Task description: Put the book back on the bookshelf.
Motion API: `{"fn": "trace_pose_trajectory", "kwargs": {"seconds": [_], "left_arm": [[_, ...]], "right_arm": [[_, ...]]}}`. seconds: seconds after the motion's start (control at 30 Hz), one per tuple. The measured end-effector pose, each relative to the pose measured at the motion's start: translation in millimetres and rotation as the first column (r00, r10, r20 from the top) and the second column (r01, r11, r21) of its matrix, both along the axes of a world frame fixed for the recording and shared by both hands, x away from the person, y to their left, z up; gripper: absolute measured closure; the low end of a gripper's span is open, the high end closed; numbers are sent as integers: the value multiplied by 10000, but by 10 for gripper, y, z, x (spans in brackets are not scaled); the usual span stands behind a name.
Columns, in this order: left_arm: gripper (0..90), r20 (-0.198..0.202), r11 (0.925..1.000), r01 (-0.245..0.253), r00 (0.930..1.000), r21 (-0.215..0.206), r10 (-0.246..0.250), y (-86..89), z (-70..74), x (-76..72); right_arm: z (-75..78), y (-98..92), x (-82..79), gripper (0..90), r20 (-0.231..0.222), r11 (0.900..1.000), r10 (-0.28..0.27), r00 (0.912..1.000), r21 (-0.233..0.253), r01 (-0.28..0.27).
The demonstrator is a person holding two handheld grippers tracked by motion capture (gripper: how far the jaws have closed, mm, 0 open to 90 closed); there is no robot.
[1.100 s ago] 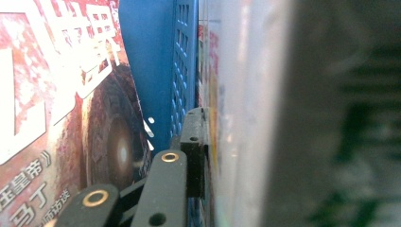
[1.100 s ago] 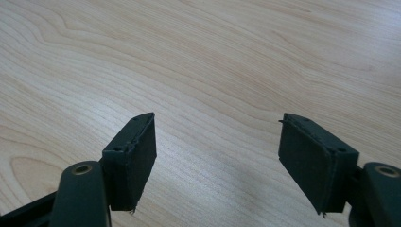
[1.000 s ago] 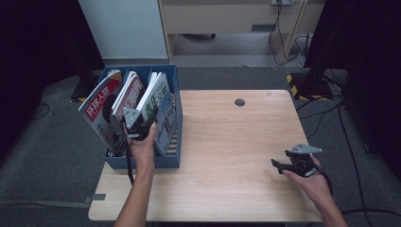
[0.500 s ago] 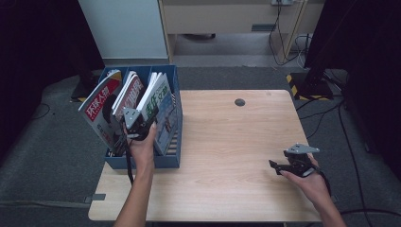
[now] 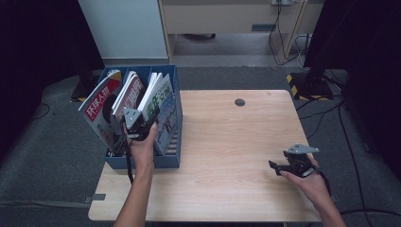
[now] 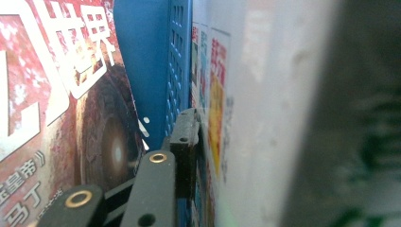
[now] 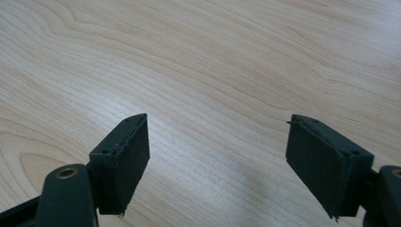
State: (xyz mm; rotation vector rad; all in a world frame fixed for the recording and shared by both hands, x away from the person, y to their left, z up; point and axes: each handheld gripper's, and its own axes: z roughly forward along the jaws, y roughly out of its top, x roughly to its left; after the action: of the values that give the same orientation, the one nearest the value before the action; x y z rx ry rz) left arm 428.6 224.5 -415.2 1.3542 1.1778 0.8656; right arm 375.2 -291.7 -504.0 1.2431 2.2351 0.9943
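The left claw (image 6: 189, 142) sits inside the blue file box (image 6: 151, 61), jaws closed on a magazine's edge (image 6: 213, 118); a red-covered magazine (image 6: 52, 104) stands just beside it.

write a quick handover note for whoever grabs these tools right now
Left tool: in the blue file rack at the table's left edge, jaws close together at a magazine in a right-hand slot; whether they pinch it cannot be told.
Right tool: open, empty, low over bare wooden table, near its right edge.
Done: magazines stand in the rack.
Left: that magazine is not yet out of its slot; probably lift it clear and set it on the table.
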Motion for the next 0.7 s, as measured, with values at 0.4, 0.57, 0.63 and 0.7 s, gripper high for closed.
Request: {"fn": "trace_pose_trajectory", "kwargs": {"seconds": [0.4,0.57,0.63,0.7], "left_arm": [[622,40,10000,47,10000,-41,-47,-4,-7,-34],[591,83,9999,66,9999,-84,-65,3,-9,-56],[574,127,9999,90,9999,-56,-89,0,-16,-74],[556,138,10000,75,9999,-54,-75,3,-25,-87]], "right_arm": [[0,2,-2,226,-25,10000,35,10000,5,-35],[2,1,-4,225,-27,10000,50,10000,-10,-50],[0,3,-2,225,0,10000,53,10000,-20,-53],[0,8,-4,224,-24,10000,41,10000,-12,-41]]}}
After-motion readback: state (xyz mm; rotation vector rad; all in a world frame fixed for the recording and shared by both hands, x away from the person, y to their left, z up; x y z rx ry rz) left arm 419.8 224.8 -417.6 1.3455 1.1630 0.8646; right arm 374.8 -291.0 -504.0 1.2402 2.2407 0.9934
